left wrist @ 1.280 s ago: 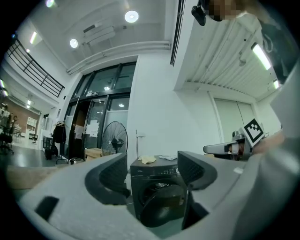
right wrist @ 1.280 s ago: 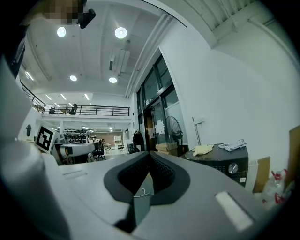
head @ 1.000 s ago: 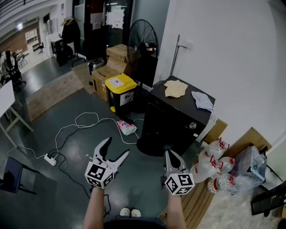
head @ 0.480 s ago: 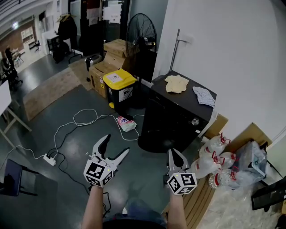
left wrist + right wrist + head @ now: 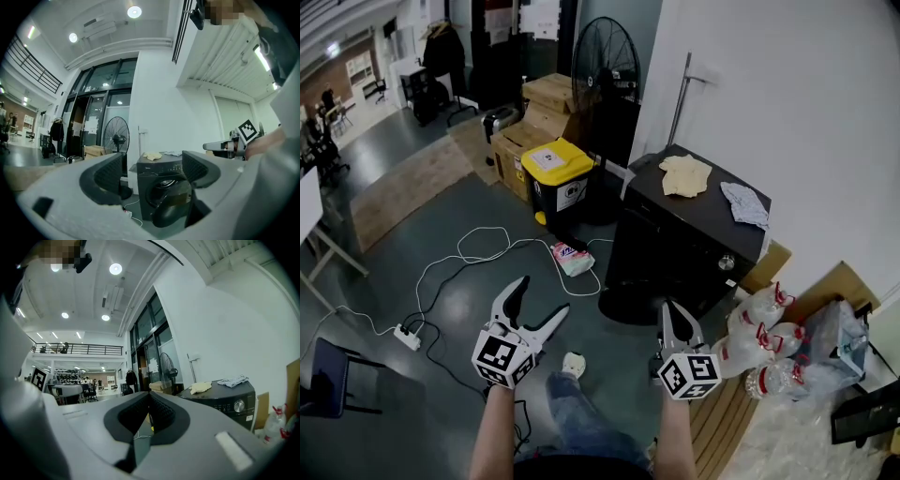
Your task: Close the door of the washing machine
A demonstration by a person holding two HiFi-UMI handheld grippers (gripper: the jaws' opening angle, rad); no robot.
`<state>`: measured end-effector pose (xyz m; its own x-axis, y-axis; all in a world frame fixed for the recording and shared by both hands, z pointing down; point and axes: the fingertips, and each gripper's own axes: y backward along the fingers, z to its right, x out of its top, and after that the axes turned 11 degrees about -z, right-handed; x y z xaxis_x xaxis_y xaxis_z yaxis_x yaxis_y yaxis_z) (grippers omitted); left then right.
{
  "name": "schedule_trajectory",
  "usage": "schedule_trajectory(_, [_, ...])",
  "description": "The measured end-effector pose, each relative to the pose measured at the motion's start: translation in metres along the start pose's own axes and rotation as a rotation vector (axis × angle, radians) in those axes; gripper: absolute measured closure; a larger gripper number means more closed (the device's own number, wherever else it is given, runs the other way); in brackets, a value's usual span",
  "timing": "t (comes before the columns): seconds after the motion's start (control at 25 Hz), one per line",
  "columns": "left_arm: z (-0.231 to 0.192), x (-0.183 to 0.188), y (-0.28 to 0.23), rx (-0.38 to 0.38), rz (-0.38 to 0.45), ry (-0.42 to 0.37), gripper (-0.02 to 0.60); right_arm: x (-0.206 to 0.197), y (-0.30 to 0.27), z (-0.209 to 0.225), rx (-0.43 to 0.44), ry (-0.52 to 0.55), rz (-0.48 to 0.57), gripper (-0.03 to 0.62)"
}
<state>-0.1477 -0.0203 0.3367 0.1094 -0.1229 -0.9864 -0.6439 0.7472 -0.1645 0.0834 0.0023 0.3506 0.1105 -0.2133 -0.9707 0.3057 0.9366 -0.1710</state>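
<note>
Left gripper (image 5: 542, 302): lower left of the head view, jaws spread wide with nothing between them. Its own view looks through the gap at the washing machine, well apart from it.
Right gripper (image 5: 671, 311): lower centre-right of the head view, jaws pressed together on nothing.
Washing machine (image 5: 680, 246): dark, centre right of the head view, against the white wall.
Door (image 5: 165, 212): round and swung open, low at the machine's front. In the left gripper view its right edge is covered by the jaw. In the head view it merges with the dark floor and its outline is hard to trace.
Drum: dim behind the opening; what is inside cannot be made out.
Machine top: a yellowish cloth (image 5: 686, 175) and a grey cloth (image 5: 745, 204), lying apart.
Plastic bottles (image 5: 761, 339): lower right, beside the machine, partly behind the right gripper's marker cube.
Floor: a white cable (image 5: 478, 251) loops at centre left, near a power strip (image 5: 406, 336).
Person: forearms and one leg cut off by the bottom edge; one shoe (image 5: 573, 365) shows.
</note>
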Motion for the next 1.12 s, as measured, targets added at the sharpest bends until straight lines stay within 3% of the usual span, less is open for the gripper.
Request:
schedule_trajectory(0.24, [-0.074,-0.004,-0.076,0.009,0.007,0.003,0.193,0.004,-0.104,0.025,0.011,0.021,0.000,0.582])
schedule_trajectory(0.6, [-0.191,0.004,-0.249,-0.083,-0.011,-0.015,0.193,0.037,-0.292,0.104,-0.050,0.016,0.023,0.582])
schedule_trajectory(0.76, [-0.203,-0.002,-0.303,-0.152,-0.053,-0.069,0.193,0.041,-0.329,0.132,-0.101,-0.003,0.029,0.582])
schedule_trajectory(1.12, [-0.195,-0.021,-0.390,-0.353,-0.141,-0.056,0.193,0.011,-0.356,0.177,-0.236,-0.066,-0.072,0.582])
